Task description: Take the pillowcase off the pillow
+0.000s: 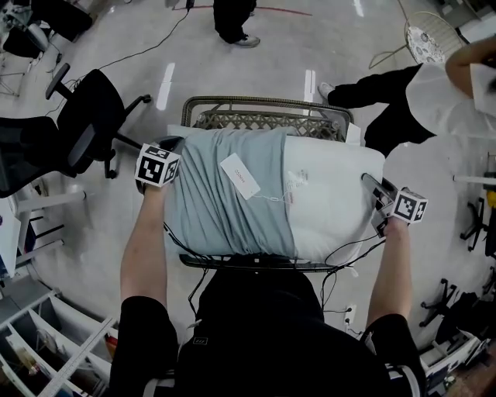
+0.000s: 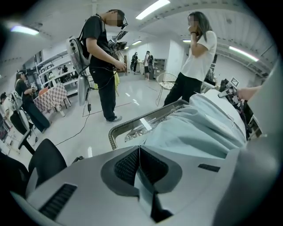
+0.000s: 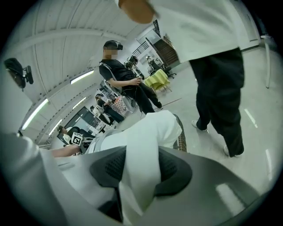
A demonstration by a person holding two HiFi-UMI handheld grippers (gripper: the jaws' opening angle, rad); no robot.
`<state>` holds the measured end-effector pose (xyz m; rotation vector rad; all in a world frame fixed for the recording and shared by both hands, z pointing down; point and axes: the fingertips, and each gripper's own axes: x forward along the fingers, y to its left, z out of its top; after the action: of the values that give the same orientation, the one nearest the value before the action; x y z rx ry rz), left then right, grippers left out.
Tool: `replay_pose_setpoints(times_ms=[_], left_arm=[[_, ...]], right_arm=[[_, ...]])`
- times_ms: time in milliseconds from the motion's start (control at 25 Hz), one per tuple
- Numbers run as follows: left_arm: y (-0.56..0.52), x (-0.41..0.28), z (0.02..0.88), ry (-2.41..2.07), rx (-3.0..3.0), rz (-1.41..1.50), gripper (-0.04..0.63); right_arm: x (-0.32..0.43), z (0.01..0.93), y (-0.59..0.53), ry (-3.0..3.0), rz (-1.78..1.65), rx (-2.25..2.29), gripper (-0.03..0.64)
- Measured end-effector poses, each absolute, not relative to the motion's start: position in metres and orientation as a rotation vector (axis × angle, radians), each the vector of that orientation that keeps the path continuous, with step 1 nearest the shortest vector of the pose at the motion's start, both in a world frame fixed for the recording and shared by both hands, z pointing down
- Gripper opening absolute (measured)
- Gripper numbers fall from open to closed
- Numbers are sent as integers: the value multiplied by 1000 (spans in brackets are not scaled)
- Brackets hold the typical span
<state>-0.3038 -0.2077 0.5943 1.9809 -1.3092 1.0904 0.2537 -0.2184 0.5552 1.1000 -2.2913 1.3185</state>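
A white pillow (image 1: 333, 201) lies across a basket cart (image 1: 263, 102). A grey-blue pillowcase (image 1: 225, 209) covers its left part, and the right part is bare. My left gripper (image 1: 172, 151) is at the pillowcase's left end. In the left gripper view it (image 2: 139, 150) is shut on a thin fold of the pillowcase (image 2: 199, 128). My right gripper (image 1: 370, 184) is at the pillow's right end. In the right gripper view it (image 3: 141, 163) is shut on a thick bunch of the white pillow (image 3: 152, 128). A white label (image 1: 239, 175) lies on the pillowcase.
A black office chair (image 1: 89, 120) stands to the left of the cart. A person in a white top (image 1: 395, 89) stands close at the far right, and another person's legs (image 1: 232, 23) are farther back. Cables hang from the cart's near edge. Shelving (image 1: 46, 341) is at the lower left.
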Motion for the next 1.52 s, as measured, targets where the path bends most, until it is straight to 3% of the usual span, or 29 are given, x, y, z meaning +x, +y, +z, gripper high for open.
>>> replay_pose_setpoints(times_ms=[80,200,400,800,1320,1440,1520], left_arm=[[-211,-299,593,-1325,1985,1042,9],[-210,-284,576,-1389,2024,975,15],[-181,-255,541,-1438,2158,859,17],[-97,-183,541,-1294,2285,732,23],[46,-97,567,-1273,2208,722,115],[66,-69,580,-1259,2180,726,155],[69,-58,589,-1300,2162,755,232]], right_arm=[[253,558,-222,-2275,1281,1130,179],[261,555,-222,-2222,1220,1219,290],[275,542,-186,-2159,1145,1366,316],[233,550,-78,-2142,1190,1381,393],[297,626,27,-1967,1304,1377,554],[288,642,43,-2007,1351,1314,565],[272,653,47,-2048,1369,1258,566]])
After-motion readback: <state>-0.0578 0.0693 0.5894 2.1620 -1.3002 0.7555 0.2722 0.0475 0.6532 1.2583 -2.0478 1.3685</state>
